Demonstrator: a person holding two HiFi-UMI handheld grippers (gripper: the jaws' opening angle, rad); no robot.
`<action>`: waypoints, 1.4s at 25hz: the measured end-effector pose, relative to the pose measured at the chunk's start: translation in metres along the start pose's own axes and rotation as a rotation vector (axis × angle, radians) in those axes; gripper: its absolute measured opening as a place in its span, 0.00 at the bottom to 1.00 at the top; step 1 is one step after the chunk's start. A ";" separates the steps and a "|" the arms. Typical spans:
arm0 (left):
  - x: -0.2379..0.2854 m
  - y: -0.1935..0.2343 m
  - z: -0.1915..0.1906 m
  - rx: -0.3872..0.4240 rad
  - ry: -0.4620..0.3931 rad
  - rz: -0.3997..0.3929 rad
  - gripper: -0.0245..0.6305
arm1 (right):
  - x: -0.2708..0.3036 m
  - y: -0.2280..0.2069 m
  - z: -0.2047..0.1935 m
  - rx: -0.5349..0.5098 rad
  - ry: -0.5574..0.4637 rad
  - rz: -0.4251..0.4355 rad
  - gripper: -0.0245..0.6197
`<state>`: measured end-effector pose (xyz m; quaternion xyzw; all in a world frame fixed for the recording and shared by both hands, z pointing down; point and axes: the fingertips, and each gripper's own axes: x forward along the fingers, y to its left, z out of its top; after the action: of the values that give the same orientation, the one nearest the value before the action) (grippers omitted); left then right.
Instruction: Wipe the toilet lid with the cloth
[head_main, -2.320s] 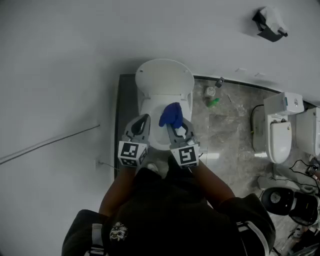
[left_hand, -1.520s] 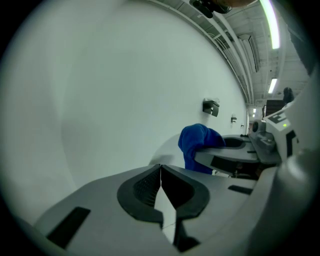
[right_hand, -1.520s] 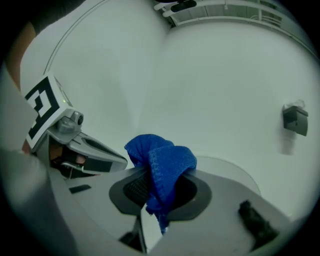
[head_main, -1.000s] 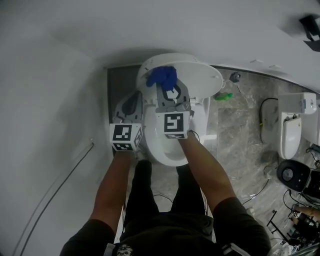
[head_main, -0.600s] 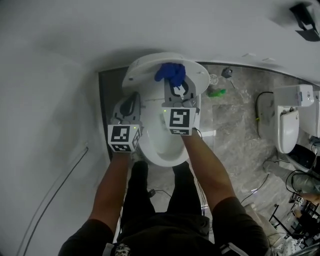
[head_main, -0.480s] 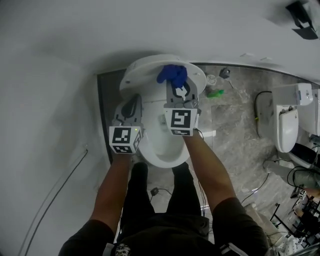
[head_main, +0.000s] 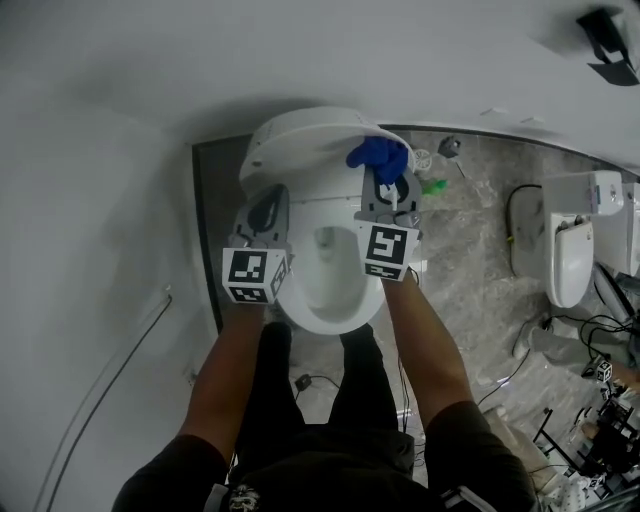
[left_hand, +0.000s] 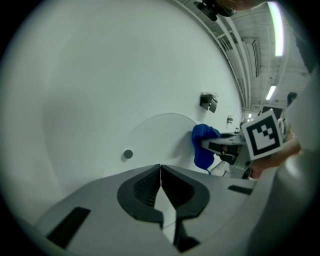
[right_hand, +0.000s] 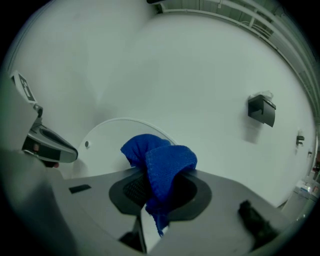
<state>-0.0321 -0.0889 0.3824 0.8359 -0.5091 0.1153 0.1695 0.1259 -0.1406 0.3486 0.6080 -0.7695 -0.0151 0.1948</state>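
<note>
Clamping the blue cloth (head_main: 377, 154) between its closed jaws, the right gripper (head_main: 388, 185) held it at the right edge of the raised toilet lid (head_main: 300, 140). The left gripper (head_main: 266, 210), jaws fully together and empty, hovered left of the bowl (head_main: 335, 322).

Grey marbled floor (head_main: 470, 265) here, with the white toilet (head_main: 325, 318) standing on it at the left. A second toilet (head_main: 567, 262) stands well apart at the right, and a small green object (head_main: 433, 186) lies between them.
</note>
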 end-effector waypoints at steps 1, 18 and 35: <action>-0.002 0.003 -0.001 -0.003 -0.002 0.005 0.06 | -0.004 0.007 0.000 0.001 0.000 0.010 0.15; -0.073 0.093 -0.042 -0.050 0.042 0.131 0.06 | 0.021 0.235 0.000 0.042 0.052 0.358 0.15; -0.034 0.042 -0.041 -0.059 0.033 0.049 0.06 | 0.045 0.129 -0.032 0.044 0.087 0.186 0.15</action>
<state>-0.0855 -0.0628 0.4142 0.8157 -0.5299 0.1181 0.1997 0.0078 -0.1421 0.4244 0.5383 -0.8135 0.0463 0.2152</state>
